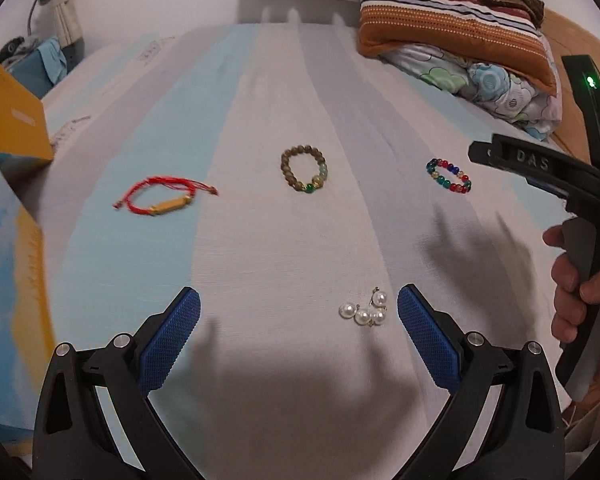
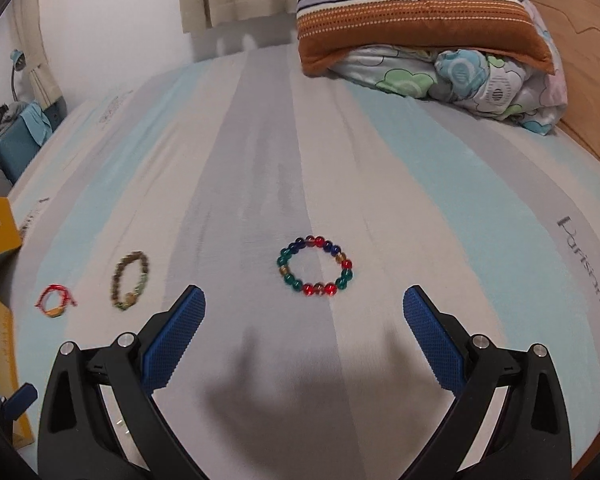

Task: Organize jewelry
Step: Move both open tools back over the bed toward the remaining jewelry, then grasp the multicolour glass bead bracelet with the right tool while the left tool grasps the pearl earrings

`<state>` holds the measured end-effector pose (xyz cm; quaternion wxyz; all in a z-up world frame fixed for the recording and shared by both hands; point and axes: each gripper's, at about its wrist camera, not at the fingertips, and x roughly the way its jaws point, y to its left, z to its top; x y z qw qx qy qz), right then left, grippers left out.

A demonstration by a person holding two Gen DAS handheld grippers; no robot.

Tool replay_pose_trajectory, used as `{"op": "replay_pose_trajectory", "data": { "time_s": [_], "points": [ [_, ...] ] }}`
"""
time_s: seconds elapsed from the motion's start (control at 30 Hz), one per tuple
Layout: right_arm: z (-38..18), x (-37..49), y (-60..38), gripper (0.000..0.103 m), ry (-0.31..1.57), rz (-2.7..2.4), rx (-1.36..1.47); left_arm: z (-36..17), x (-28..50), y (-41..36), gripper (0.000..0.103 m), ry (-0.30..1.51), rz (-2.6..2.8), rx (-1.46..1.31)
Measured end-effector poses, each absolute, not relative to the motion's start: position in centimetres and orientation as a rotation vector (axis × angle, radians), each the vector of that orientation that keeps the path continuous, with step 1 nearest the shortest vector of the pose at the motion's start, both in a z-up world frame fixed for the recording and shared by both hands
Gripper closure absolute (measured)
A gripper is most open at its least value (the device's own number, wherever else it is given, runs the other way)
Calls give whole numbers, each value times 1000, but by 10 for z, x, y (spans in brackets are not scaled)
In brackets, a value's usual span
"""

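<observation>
Jewelry lies spread on a striped bed sheet. A red cord bracelet with a gold bar lies at the left, a brown bead bracelet in the middle, a multicoloured glass bead bracelet at the right. A cluster of white pearl earrings lies just inside my left gripper's right finger; that gripper is open and holds nothing. My right gripper is open, hovering just short of the multicoloured bracelet. The brown bracelet and red bracelet lie to its left.
A yellow and blue box stands at the left edge of the bed. Folded striped and floral bedding is piled at the far right by a wooden headboard. A hand holds the right gripper's handle.
</observation>
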<state>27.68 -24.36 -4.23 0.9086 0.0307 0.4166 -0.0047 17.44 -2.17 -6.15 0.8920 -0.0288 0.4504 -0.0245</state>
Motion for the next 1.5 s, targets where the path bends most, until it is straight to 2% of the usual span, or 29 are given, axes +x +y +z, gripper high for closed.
{"op": "replay_pose_trajectory", "data": {
  "time_s": [0.1,0.33,0.57,0.77,0.83,0.87,0.93,1.0,1.07,1.13,1.17,1.23,1.5],
  "points": [
    [-52,295,-245,8,860,-22,44,-75,181,-25,6,949,-47,-54],
    [-83,324,-252,21,898,-53,24,-92,188,-30,7,960,-22,-26],
    [-106,336,-265,28,945,-68,64,-105,192,-37,9,967,-9,1],
    [-112,340,-271,42,959,-83,75,-108,188,-40,13,969,15,32],
    [-112,341,-271,55,957,-84,66,-108,187,-39,20,970,16,32],
    [-113,341,-270,58,956,-88,58,-107,186,-39,22,969,15,30],
    [-113,341,-270,76,953,-97,50,-105,185,-38,36,968,13,25],
    [-113,341,-271,84,956,-97,51,-104,185,-37,45,970,10,19],
    [-113,341,-271,89,958,-96,50,-104,185,-35,55,972,10,18],
    [-113,341,-271,90,959,-97,51,-103,184,-34,76,977,16,22],
    [-112,341,-272,90,959,-96,57,-102,184,-33,79,980,24,31],
    [-111,341,-274,90,961,-92,82,-101,184,-31,96,984,24,28],
    [-104,338,-272,94,958,-83,84,-97,183,-29,102,1008,-3,22]
  ]
}}
